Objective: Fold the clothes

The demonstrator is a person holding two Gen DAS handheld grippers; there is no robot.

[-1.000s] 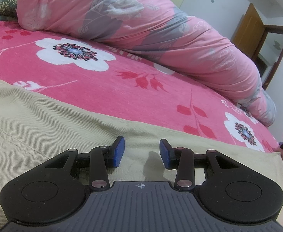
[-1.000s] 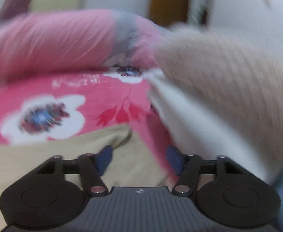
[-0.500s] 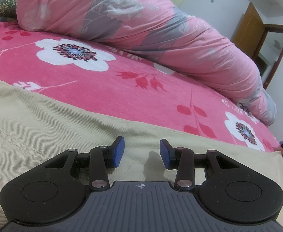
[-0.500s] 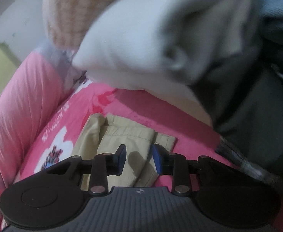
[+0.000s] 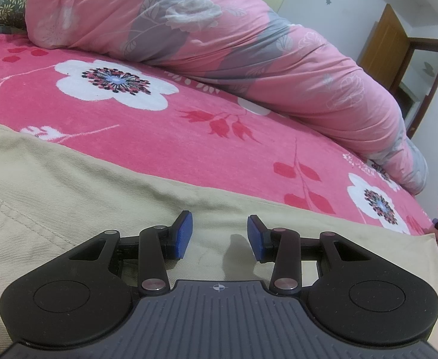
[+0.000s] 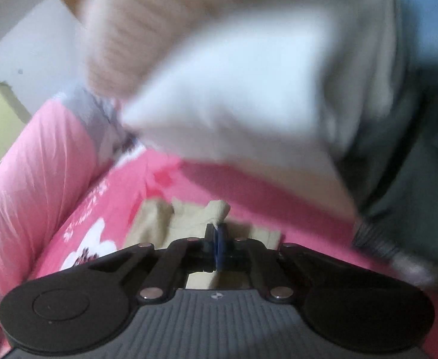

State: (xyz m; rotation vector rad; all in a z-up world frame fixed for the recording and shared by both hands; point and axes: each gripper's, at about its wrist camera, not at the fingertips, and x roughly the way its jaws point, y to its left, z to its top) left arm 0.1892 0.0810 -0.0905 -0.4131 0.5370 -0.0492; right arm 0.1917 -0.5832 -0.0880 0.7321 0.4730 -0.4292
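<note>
The right gripper [image 6: 219, 243] has just pinched the beige cotton trousers' [image 6: 189, 218] hem at the bed's edge; left gripper [image 5: 219, 233] stays spread, so folding can begin.

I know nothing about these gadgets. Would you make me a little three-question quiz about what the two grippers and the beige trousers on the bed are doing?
1. True or false: the left gripper has its blue pads pressed together.
2. The right gripper is shut on which thing? A) the pink quilt B) an edge of the beige trousers C) a white garment
3. Fill in: the trousers lie on a pink bedsheet printed with white ____.

Key
1. False: its pads stand apart above the trousers, with nothing gripped.
2. B: the pads meet on the bunched beige cloth.
3. Flowers.
</note>
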